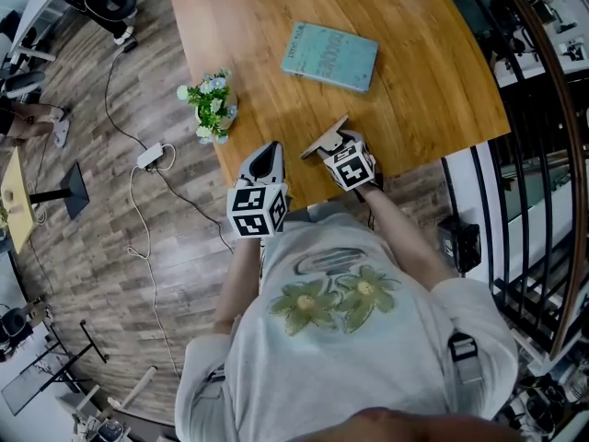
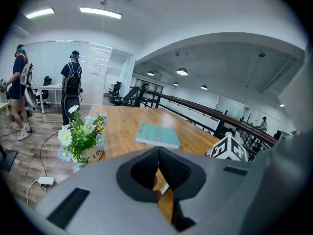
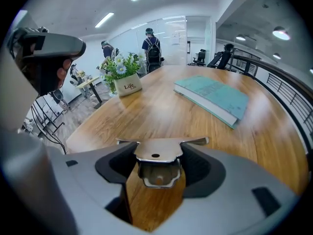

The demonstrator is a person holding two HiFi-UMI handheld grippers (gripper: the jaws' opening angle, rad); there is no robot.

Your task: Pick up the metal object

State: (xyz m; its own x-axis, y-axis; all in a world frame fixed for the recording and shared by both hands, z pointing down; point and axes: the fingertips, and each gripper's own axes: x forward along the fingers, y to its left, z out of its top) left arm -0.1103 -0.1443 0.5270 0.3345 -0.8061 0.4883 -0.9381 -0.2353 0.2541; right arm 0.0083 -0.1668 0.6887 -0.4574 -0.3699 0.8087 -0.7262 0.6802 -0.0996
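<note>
Floor (image 1: 110, 247): grey-brown planks, on the left of the book as the head view shows it and past the table's edge. A white power strip (image 1: 150, 156) and its cable lie on it.
Table (image 1: 414, 72): light wood, and the book lies on it. Most of the top around the book is bare.
Person (image 1: 350, 339): stands at the table edge nearest the camera, across the tabletop from the book, in a pale T-shirt with a flower print. Each hand holds a gripper.
Book (image 1: 329, 55): teal cover, lying flat and closed towards the far middle of the table.
Left gripper (image 2: 158, 153): on the camera side of the book and a little to its left, over the table's near edge. Its jaws are pressed together with nothing between them.
Right gripper (image 1: 324, 142): on the camera side of the book, nearly in line with it, with bare wood between the two. Its jaws are clamped on the metal object.
Flower pot (image 1: 213, 107): to the left of the book, at the table's left edge, and upright. It holds white, yellow and blue flowers.
Metal object (image 3: 156, 154): a small shiny plate with two flat wings and a hole in its top face. It sits squarely between the right gripper's jaw tips with the wings spread across the jaws, well apart from the book. Whether it is clear of the tabletop cannot be told.
</note>
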